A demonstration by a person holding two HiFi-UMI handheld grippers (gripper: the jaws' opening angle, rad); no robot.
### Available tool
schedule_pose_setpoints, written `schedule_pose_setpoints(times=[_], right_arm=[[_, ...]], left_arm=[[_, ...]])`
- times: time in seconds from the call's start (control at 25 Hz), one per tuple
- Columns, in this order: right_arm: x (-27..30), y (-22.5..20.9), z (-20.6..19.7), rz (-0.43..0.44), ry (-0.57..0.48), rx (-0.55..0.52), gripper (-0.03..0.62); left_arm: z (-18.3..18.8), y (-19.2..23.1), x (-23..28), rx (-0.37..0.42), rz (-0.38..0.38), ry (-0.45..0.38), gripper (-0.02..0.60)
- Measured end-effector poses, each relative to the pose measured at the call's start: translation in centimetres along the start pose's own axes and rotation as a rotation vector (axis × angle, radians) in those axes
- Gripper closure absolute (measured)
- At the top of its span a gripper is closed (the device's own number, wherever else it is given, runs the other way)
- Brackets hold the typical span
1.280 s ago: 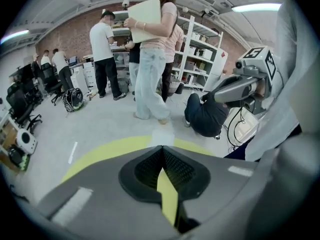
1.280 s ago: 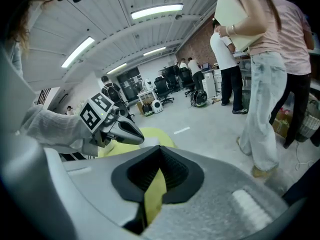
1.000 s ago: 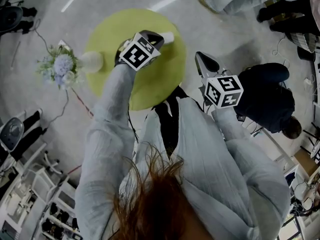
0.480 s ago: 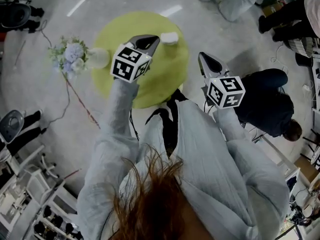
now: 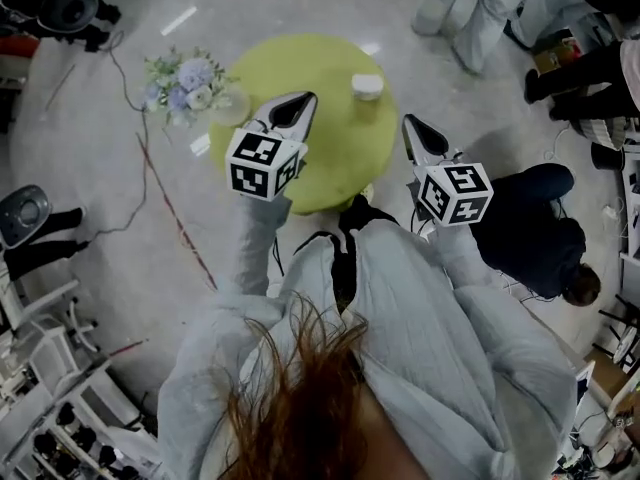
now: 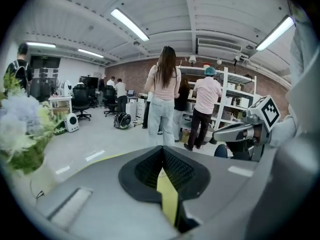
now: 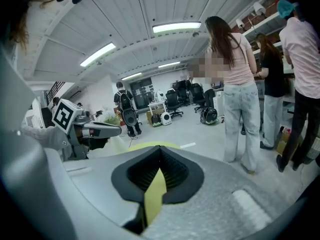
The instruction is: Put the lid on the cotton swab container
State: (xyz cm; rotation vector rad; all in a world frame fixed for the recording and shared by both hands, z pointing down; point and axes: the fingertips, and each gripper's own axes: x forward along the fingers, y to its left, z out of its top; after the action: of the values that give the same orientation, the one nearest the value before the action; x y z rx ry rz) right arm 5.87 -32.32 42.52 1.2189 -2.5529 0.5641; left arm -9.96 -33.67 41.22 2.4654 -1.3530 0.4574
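Observation:
On the far right part of the round yellow-green table (image 5: pixel 320 158) stands a small white cotton swab container (image 5: pixel 367 87). Its top looks white and capped, though it is too small to be sure. My left gripper (image 5: pixel 300 102) hovers over the table's left half, a short way left of the container, jaws shut and empty. Just off the table's right edge, my right gripper (image 5: pixel 410 124) is shut too, holding nothing. In the left gripper view the jaws (image 6: pixel 162 149) meet at the tip; in the right gripper view the jaws (image 7: pixel 160 149) do the same.
A bouquet of pale flowers (image 5: pixel 186 82) in a vase sits at the table's left edge. A person in dark clothes (image 5: pixel 540 218) crouches to the right, and others stand at the top right. Cables cross the floor on the left; shelving (image 5: pixel 60 398) stands at the bottom left.
My left gripper has drawn back from the container, which now stands alone to its right. The head view has shifted, so the table sits more to the right.

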Motion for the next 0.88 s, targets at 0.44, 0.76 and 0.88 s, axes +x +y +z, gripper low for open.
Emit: schedule_pose_setpoints(times=[0.44, 0.76, 0.88], right_arm=[[-0.5, 4.4, 2.6, 0.071, -0.048, -0.083, 0.592], [0.9, 7.9, 1.2, 0.124, -0.024, -0.119, 0.592], [0.9, 9.6, 0.7, 0.143, -0.019, -0.132, 0.592]], left_arm=[[-1.8, 1.6, -9.2, -0.091, 0.217, -0.094, 0.563], [-6.2, 2.2, -15.3, -0.183, 0.351, -0.138, 0.563], [-7.2, 2.4, -17.0, -0.197, 0.38, -0.157, 0.563]])
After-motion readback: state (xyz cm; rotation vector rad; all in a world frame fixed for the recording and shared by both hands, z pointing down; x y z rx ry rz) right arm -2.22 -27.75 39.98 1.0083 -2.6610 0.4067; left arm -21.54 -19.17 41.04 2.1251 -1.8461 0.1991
